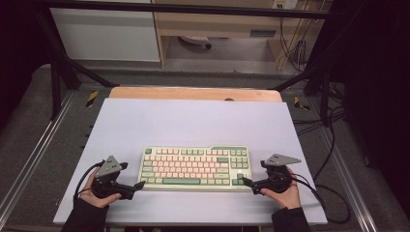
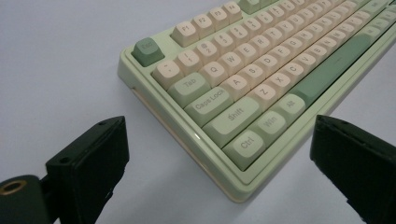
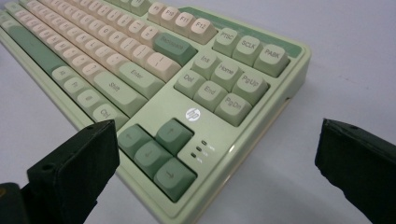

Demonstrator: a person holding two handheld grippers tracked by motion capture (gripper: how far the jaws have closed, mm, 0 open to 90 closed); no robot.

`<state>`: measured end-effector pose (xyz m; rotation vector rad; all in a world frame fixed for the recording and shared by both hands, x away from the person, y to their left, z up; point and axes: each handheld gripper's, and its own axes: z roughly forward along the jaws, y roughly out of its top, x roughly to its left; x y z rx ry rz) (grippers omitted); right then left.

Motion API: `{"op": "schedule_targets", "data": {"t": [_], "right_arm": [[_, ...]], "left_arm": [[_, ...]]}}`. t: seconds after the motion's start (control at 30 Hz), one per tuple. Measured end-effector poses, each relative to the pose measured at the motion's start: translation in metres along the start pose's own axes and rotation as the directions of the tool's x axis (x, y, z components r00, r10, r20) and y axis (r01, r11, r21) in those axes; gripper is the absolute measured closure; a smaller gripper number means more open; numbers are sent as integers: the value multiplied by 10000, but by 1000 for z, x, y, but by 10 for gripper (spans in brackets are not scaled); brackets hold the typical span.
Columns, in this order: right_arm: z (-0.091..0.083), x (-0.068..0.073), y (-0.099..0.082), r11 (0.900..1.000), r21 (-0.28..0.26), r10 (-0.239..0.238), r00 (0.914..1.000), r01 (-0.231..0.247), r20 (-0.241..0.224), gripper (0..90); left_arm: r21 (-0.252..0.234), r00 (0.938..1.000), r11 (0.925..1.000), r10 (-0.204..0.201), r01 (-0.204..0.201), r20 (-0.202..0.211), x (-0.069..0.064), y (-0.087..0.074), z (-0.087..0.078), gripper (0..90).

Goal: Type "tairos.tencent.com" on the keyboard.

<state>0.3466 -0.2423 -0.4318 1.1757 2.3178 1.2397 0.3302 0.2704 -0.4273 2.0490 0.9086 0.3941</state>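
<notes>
Keyboard [image 1: 195, 168], pale green with cream and green keys, lies flat on the near half of the pale surface [image 1: 193, 121], its long side running left to right between the two hands. The left hand-held gripper [image 1: 139, 185] sits at its near left corner with jaws spread wide and nothing pinched; in the left gripper view that corner [image 2: 243, 186], by the Ctrl key, lies in the gap between the two black jaws, and neither jaw touches it. The right hand-held gripper [image 1: 245, 181] sits at the near right corner, also spread wide and holding nothing; in the right gripper view the arrow keys [image 3: 159, 154] lie between its jaws, clear of both.

Beyond the surface a strip of wooden tabletop [image 1: 193, 93] shows, then dark frame bars [image 1: 63, 72] and loose cables [image 1: 333, 145] at the right.

In both gripper views the far end of the keyboard is cut off by the frame edge. Whether the jaw tips touch the keyboard's edge in the high view is too small to tell.
</notes>
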Motion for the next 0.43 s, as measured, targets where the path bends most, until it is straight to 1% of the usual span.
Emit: {"op": "schedule_targets", "data": {"t": [0.07, 0.1, 0.2, 0.3, 0.43], "right_arm": [[-2, -3, -3, 9999, -96, 37, 10000, -38, -56, 4], [-3, -3, -4, 9998, -97, 149, 9999, -150, -87, 4], [-2, -4, -5, 10000, -18, -2, 9999, 2, -112, 4], [0, -3, -6, 9998, 166, -102, 9999, 104, -84, 4], [0, -2, -6, 9997, 207, -105, 9999, 107, -115, 4]], "left_arm": [[-14, 10000, 10000, -47, 47, 47, 1, -1, 0, 46], [-21, 10000, 10000, -57, 57, 73, 1, -2, 0, 46], [31, 10000, 10000, -9, 9, 88, 2, -3, 0, 46], [9, 9999, 10000, -75, 75, 70, 3, -4, 0, 46], [54, 10000, 10000, -31, 31, 91, 2, -4, 1, 46]]}}
